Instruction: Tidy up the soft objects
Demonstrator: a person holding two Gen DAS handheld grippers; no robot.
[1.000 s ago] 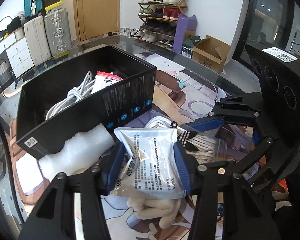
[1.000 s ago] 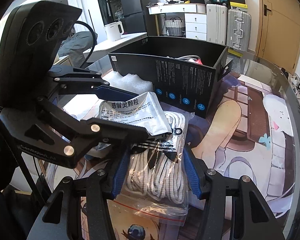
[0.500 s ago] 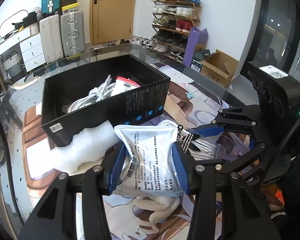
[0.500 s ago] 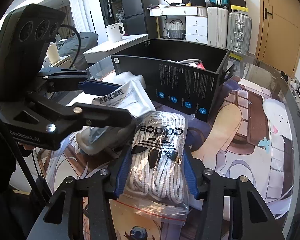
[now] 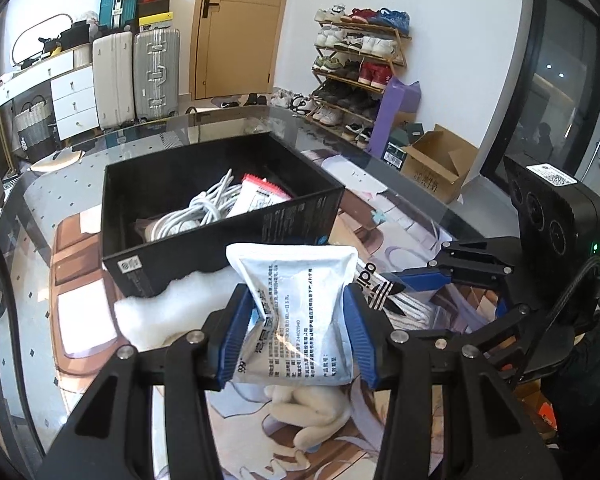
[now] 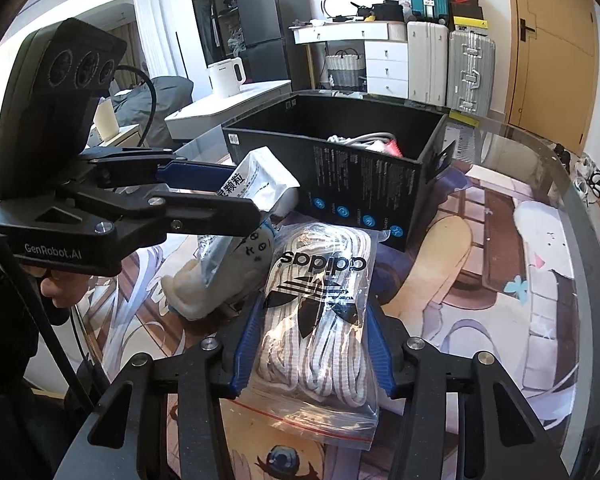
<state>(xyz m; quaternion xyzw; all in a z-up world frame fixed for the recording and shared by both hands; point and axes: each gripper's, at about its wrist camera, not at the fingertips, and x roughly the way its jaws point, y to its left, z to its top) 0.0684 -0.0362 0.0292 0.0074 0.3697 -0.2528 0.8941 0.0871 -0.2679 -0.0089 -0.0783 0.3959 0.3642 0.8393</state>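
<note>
Two soft packs are clamped at once: the left claw (image 5: 298,334) pinches a white medicine sachet (image 5: 296,312) by its sides, lifted clear of the bench (image 6: 512,320), likely for carrying to the black box (image 5: 204,256) just ahead. The right claw (image 6: 312,354) is closed on a zip bag of laces (image 6: 320,320) printed "adidas", low over the bench. The sachet reads "99" plus Chinese text; the left claw's body reads "GenRobot.AI". White cable (image 5: 196,212) already lies inside the box.
</note>
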